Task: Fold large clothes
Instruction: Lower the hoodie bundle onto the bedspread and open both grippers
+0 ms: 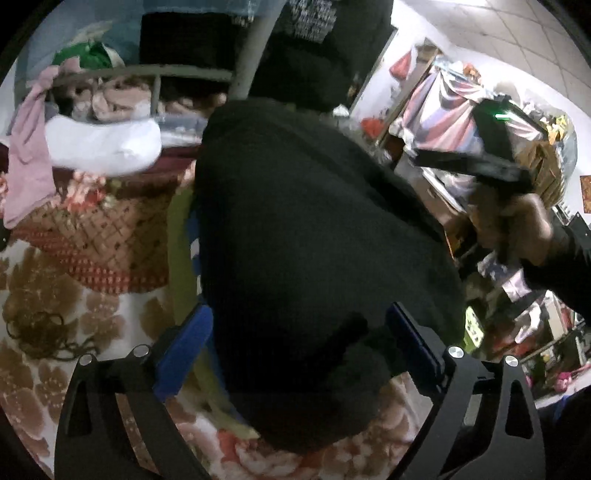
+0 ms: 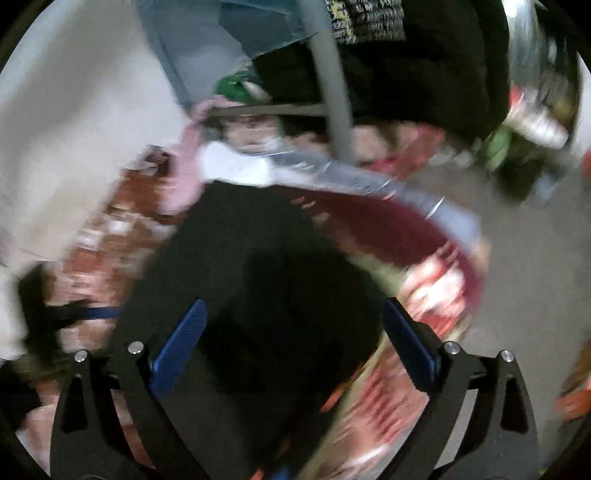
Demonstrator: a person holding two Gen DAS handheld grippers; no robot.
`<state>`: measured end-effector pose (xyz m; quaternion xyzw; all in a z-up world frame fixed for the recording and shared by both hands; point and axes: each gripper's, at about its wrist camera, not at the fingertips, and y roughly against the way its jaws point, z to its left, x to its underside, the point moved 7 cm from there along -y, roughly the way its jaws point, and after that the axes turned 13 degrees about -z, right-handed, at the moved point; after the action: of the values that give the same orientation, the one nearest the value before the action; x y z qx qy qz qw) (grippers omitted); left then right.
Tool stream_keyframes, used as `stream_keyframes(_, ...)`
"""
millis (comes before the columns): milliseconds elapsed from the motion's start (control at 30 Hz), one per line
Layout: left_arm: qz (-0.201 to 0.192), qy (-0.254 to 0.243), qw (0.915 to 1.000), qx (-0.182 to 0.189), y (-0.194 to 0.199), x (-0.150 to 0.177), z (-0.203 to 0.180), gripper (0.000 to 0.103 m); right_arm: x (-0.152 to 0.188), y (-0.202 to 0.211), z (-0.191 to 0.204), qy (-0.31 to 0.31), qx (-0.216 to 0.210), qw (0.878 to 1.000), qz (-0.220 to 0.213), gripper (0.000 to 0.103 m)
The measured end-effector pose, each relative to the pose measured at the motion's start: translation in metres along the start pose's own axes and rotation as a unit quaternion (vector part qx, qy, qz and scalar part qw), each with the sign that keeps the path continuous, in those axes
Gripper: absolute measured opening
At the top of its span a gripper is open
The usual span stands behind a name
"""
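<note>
Setting: home bedroom, cluttered. Bed [image 1: 44,369] with floral blanket beneath the left hand-held gripper [image 1: 299,354]. Ahead of it: grey metal bed frame [image 1: 243,55], white pillow [image 1: 103,144], pink cloth [image 1: 29,162] draped over the rail, heaped clothes [image 1: 122,99]. To its right: striped fabric [image 1: 443,110] hanging among piled household goods. Black printed shirt [image 1: 314,18] hanging above. Right-wrist view blurred; white wall [image 2: 74,129] at left.

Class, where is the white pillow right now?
In the left wrist view, the white pillow lies upper left, beside the pink cloth, left of the black garment.
</note>
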<state>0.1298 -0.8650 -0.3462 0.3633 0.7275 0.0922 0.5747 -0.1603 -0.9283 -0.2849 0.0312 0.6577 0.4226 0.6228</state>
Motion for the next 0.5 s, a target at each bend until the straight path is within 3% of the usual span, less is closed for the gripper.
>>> stream_keyframes(100,0.017,-0.018,0.9995,-0.021,-0.005,0.008,0.002,0.093,0.007,-0.026,-0.026,0.015,0.07,0.997,0.016,0.095)
stream_keyframes(167,0.041,-0.056,0.997,-0.035,-0.014,0.024,0.002,0.094,0.022,-0.048,-0.052,0.028,0.109,0.993,0.031,0.099)
stream_keyframes(233,0.05,-0.063,0.9962,-0.034,-0.018,0.038,0.005,0.094,0.036,-0.069,-0.069,0.022,0.102,0.994,0.044,0.098)
stream_keyframes(367,0.048,-0.014,0.9984,-0.026,-0.013,0.051,0.02,0.095,0.04,-0.094,-0.09,0.06,0.113,0.991,0.05,0.098)
stream_keyframes(500,0.051,-0.034,0.9968,-0.052,-0.008,0.065,0.022,0.095,0.04,-0.11,-0.107,0.058,0.121,0.989,0.067,0.098)
